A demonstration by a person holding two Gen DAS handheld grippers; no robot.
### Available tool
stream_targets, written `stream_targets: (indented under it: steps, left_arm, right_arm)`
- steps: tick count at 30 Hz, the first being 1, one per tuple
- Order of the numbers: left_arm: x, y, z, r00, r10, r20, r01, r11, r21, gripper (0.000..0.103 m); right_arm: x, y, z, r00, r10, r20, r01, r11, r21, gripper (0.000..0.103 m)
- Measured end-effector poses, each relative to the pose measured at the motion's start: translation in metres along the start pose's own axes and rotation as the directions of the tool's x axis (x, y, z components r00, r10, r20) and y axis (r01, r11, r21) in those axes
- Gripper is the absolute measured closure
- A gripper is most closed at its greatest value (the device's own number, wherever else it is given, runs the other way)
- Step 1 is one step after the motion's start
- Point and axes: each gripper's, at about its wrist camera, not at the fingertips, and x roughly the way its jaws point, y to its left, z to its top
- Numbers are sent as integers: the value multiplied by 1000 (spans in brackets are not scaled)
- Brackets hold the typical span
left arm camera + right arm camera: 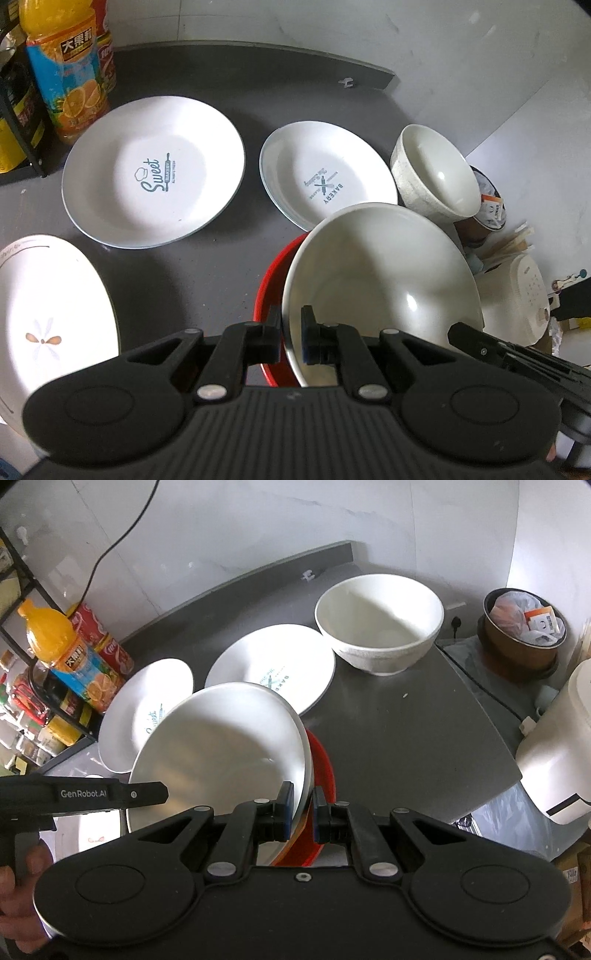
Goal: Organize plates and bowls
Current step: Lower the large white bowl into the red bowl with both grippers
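Observation:
A large white bowl (380,280) (221,753) sits tilted inside a red bowl (269,291) (323,771) on the dark table. My left gripper (291,334) is shut on the white bowl's left rim. My right gripper (303,812) is shut on its right rim, and the red bowl's rim also lies between those fingers. Beyond lie a "Sweet" plate (153,171) (147,701), a "Bakery" plate (325,177) (273,664) and a smaller white bowl (432,173) (380,620). A flower-patterned plate (48,317) lies at the near left.
An orange juice bottle (66,74) (70,657), red cans (107,642) and a black wire rack (22,572) stand at the table's left. Off the table's right edge are a full bin (521,627) and a white rice cooker (554,757). A hand (18,893) holds the left gripper's handle.

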Motion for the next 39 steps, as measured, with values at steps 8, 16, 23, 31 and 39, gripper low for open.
stream_targets:
  steps: [8, 16, 23, 31, 39]
  left_arm:
    - [10, 0, 2, 1000, 20, -15, -20, 1000, -4, 95]
    - [23, 3, 6, 998, 29, -57, -30, 999, -21, 95]
    - [28, 6, 9, 995, 13, -94, -15, 999, -28, 94]
    - [27, 5, 16, 990, -4, -144, 0, 1000, -28, 87]
    - [17, 10, 11, 990, -56, -129, 56, 998, -6, 80]
  right_arm:
    - [11, -4, 4, 999, 17, -27, -17, 1000, 8, 93]
    - [21, -5, 9, 998, 15, -53, -15, 1000, 8, 94]
    - [26, -4, 10, 998, -3, -69, 4, 1000, 10, 95]
    - [28, -2, 14, 997, -16, -77, 15, 1000, -3, 95]
    - [27, -2, 13, 997, -52, -55, 51, 999, -15, 100]
